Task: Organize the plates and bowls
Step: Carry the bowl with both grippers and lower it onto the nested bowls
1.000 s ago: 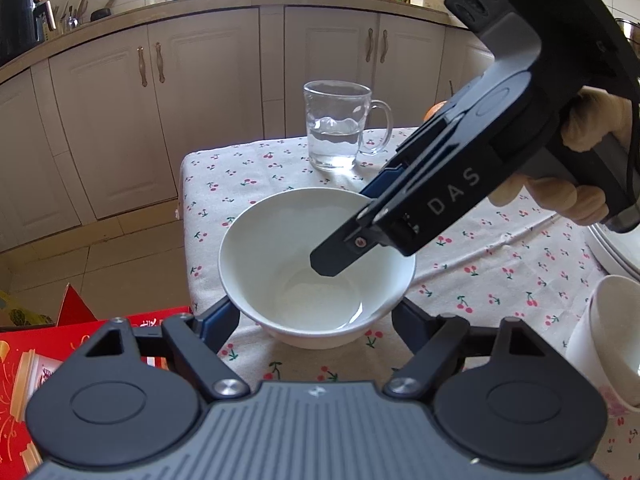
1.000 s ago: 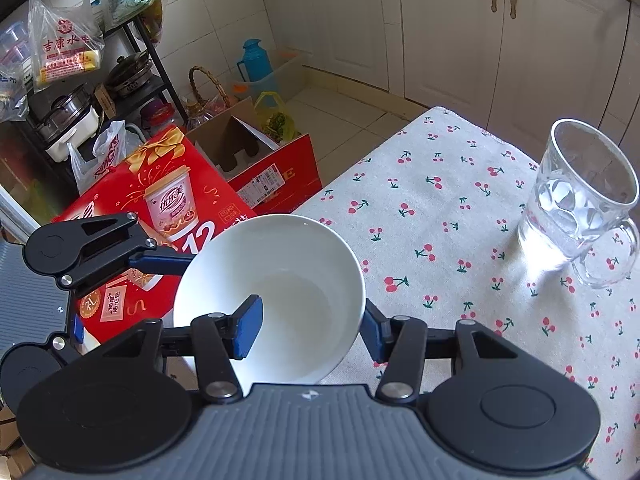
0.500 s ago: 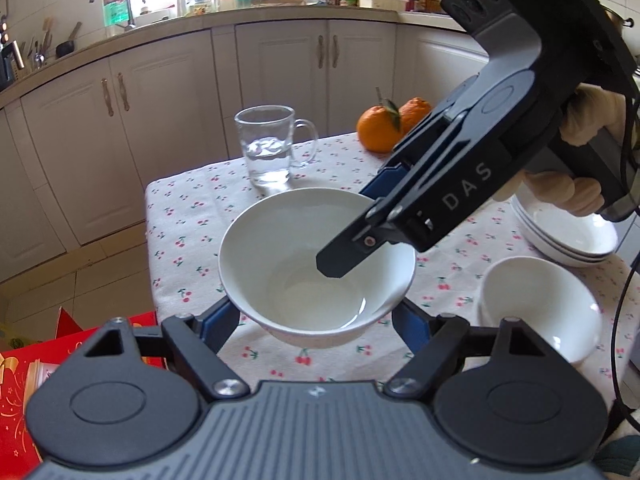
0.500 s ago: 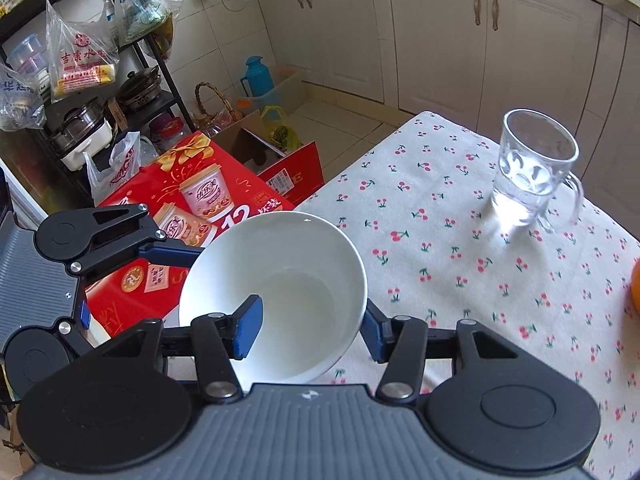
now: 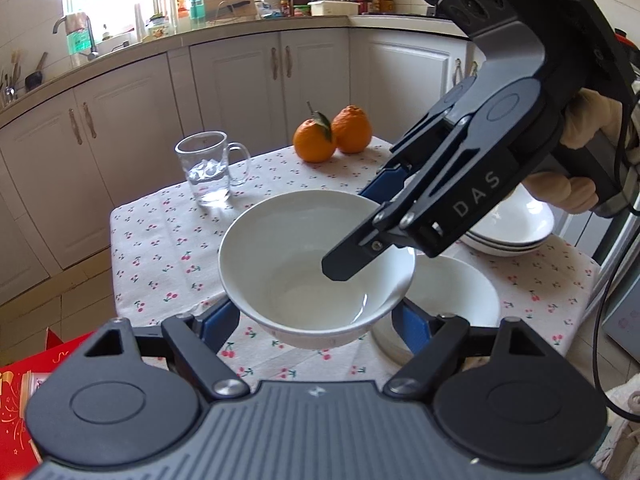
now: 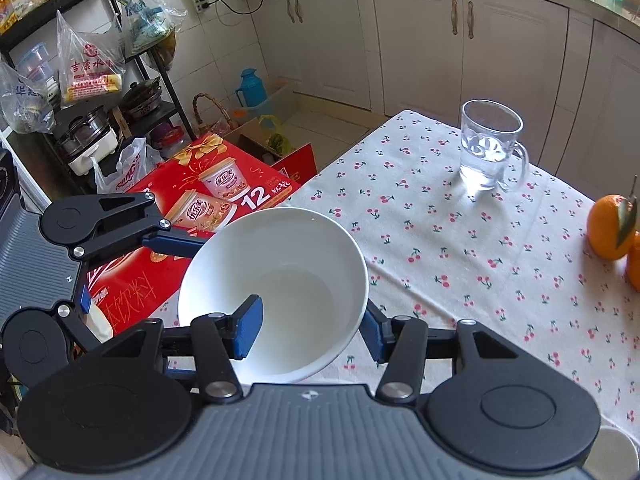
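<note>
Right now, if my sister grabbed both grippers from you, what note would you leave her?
Left gripper: wide around the bowl from outside, cradling it; grip not certain.
Right gripper: pinching the bowl's rim, one finger inside, one outside.
The bowl is in the air over the table, just above a second bowl. A stack of dishes sits behind that one.
Done: bowl picked up and brought close.
Left: probably lower it into the second bowl, then let go.
Mind the glass mug and oranges.
</note>
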`<state>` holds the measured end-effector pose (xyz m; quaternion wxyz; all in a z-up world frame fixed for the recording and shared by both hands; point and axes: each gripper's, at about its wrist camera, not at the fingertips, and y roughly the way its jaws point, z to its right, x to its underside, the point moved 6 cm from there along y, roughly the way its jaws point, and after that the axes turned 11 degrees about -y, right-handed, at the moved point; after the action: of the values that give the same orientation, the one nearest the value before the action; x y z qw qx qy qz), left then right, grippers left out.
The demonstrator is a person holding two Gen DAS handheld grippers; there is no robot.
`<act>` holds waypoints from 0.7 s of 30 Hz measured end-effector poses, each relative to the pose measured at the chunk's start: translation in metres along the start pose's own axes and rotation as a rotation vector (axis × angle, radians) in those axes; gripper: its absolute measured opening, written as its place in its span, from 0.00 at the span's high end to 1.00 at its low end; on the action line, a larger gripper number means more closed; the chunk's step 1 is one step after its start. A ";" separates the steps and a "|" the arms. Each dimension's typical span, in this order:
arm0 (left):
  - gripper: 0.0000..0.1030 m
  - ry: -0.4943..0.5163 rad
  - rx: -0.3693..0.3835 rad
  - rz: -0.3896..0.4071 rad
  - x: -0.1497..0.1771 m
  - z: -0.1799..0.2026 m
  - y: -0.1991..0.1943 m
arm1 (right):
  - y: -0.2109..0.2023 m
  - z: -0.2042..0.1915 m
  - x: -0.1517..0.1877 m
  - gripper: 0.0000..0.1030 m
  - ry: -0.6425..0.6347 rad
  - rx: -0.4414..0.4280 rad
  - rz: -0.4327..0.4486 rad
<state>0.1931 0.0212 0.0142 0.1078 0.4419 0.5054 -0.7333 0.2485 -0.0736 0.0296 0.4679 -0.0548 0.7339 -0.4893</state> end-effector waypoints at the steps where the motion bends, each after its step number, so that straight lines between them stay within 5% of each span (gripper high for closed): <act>1: 0.20 0.005 0.004 0.000 0.000 0.004 -0.002 | -0.004 -0.001 0.004 0.44 0.001 0.002 0.002; 21: 0.20 0.053 0.074 -0.053 0.013 0.058 0.014 | -0.041 0.004 0.068 0.43 0.073 0.057 0.014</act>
<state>0.1621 -0.0303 0.0009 0.0584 0.4515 0.4919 -0.7421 0.1985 -0.1336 0.0175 0.4455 -0.0186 0.7366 -0.5085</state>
